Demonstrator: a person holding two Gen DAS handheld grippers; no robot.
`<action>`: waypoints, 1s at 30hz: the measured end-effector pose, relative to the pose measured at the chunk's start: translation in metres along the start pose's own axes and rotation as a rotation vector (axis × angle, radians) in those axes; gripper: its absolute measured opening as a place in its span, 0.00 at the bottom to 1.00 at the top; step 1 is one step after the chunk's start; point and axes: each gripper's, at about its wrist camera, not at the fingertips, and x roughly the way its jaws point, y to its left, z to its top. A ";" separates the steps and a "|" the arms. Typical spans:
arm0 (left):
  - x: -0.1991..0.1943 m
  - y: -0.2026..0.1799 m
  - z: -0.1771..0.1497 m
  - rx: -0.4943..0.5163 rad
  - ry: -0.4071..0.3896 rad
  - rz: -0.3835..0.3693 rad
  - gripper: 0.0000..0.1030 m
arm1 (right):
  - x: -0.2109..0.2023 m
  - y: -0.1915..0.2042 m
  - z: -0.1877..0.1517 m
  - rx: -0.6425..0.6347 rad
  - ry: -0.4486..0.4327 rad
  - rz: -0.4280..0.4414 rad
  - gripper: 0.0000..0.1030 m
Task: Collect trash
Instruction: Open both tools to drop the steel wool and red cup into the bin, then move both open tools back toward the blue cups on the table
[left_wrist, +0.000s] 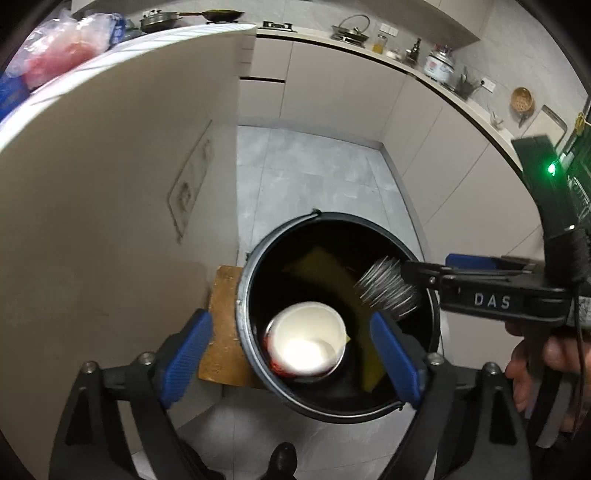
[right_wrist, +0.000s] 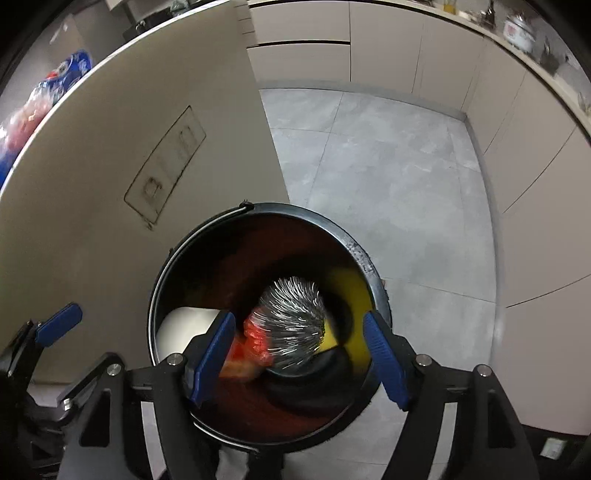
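Spreading apart over the bucket, the right gripper (right_wrist: 299, 354) shows both blue pads clear of any contact; a crinkled silver foil wrapper (right_wrist: 291, 321) with a red-orange end is seen blurred between and beyond them, apparently loose and dropping into the pail. In the left wrist view the same wrapper (left_wrist: 388, 288) hangs just off the right gripper's tip (left_wrist: 410, 273), inside the rim. The left gripper (left_wrist: 291, 354) is likewise held wide, nothing pinched; a white paper cup (left_wrist: 308, 341) with a red printed outside lies below it in the bucket, on its side, mouth toward the camera. A yellow sheet (left_wrist: 343, 288) rests against the dark inner wall of the black bucket (left_wrist: 242, 295), which stands on the grey tile floor (left_wrist: 306, 173) beside a wooden board (left_wrist: 221, 332).

Handling judgement: foil wrapper is featherweight, crushable and slick; best pinched across a crumpled fold. Cup is light, thin-walled, easily crushed; the rim is the place to grip.
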 end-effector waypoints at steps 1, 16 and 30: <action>-0.002 0.000 -0.001 0.007 0.005 0.002 0.86 | -0.002 -0.004 0.000 0.023 -0.006 0.015 0.71; -0.056 -0.017 0.041 0.032 -0.088 -0.002 0.87 | -0.082 -0.024 0.013 0.195 -0.178 0.042 0.79; -0.128 0.091 0.069 -0.140 -0.271 0.148 0.87 | -0.131 0.069 0.054 0.072 -0.296 0.121 0.79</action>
